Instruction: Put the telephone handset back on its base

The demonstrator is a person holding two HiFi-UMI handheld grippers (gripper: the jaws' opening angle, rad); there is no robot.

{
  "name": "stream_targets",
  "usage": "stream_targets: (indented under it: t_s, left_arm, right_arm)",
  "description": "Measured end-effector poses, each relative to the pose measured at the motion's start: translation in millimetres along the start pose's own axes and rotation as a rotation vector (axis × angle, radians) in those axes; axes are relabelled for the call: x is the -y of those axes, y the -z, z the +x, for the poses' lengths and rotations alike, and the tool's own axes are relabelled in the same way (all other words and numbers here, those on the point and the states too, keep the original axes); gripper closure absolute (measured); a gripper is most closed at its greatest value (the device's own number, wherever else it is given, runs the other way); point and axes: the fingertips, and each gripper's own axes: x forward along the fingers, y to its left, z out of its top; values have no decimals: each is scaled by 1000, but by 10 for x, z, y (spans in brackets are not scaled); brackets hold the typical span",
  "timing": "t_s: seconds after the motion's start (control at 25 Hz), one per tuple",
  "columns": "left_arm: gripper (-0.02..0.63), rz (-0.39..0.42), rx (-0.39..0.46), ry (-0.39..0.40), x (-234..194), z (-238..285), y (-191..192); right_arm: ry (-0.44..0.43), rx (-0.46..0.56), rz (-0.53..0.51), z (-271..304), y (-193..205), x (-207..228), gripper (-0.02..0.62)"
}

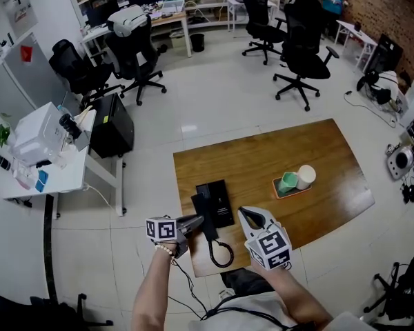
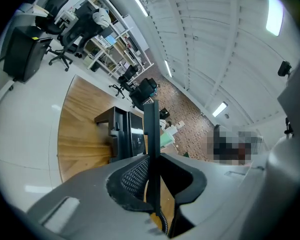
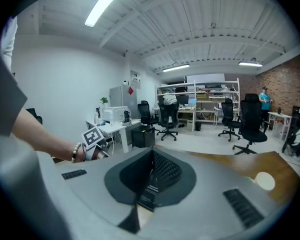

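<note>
The black telephone base [image 1: 221,200] lies near the front left of the wooden table [image 1: 331,150]. The black handset [image 1: 206,216] is just left of the base, and its coiled cord [image 1: 221,254] loops over the table's front edge. My left gripper [image 1: 197,220] reaches in from the left and is shut on the handset. In the left gripper view the handset [image 2: 151,129] stands edge-on between the pads, with the base [image 2: 122,133] beyond it. My right gripper [image 1: 243,212] hovers right of the base with its jaws together and nothing in them; the right gripper view shows these jaws [image 3: 152,154] closed.
An orange tray [image 1: 284,192] with a green cup [image 1: 288,181] and a white cup [image 1: 306,176] sits mid-table, right of the phone. Office chairs [image 1: 300,50], a white desk with a printer [image 1: 38,136] and a black cabinet [image 1: 112,124] stand on the floor beyond.
</note>
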Motion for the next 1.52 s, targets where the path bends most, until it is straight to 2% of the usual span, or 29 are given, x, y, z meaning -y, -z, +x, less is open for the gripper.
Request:
stream_targets:
  t_s: [0.28,0.44,0.64,0.96,1.4,1.52]
  left_arm:
    - [538,-25,-56,65,-246,155,-83]
    - [538,-52,-69,78,-425,216,-117]
    - [538,-77,-83,138,-446,286,-142]
    - [538,-86,-100,192,-480,362,-80]
    - [537,-126,-138,206,-582,415,-26]
    - [531,-124,-151,180,-615,415,-17]
  right_arm:
    - [-22,-30,9,277,30,63,595]
    - [-15,-55,13,378,117,170,595]
    - [-16,-79,23,494,159,236,595]
    - [-33,-89,27,570,200,229,595]
    - [-26,-107,40,611,271,301,595]
    - [-26,-110,44,619,283,314,595]
